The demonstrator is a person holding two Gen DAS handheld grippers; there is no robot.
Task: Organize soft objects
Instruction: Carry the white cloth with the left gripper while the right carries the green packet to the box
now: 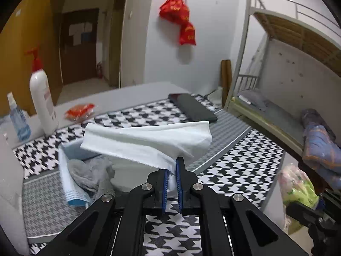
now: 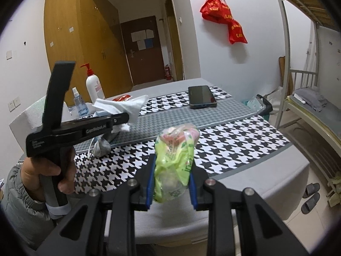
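My left gripper (image 1: 173, 166) is shut on a corner of a white tissue (image 1: 147, 143), which hangs spread out above a small blue-and-white box (image 1: 68, 183) holding a crumpled grey cloth (image 1: 91, 175). In the right wrist view the same left gripper (image 2: 125, 117), held by a person's hand (image 2: 49, 170), lifts the tissue (image 2: 125, 105) over the grey cloth (image 2: 102, 147). My right gripper (image 2: 171, 181) is shut on a soft green-yellow plastic packet (image 2: 174, 162), held above the near edge of the houndstooth table cloth (image 2: 234, 140). That packet (image 1: 296, 189) also shows at the right of the left wrist view.
A white pump bottle (image 1: 42, 98), a blue spray bottle (image 1: 19, 119) and a red packet (image 1: 80, 111) stand at the table's far left. A dark phone (image 2: 201, 97) lies at the back. A bunk bed (image 2: 315, 111) is on the right, with slippers (image 2: 311, 196) on the floor.
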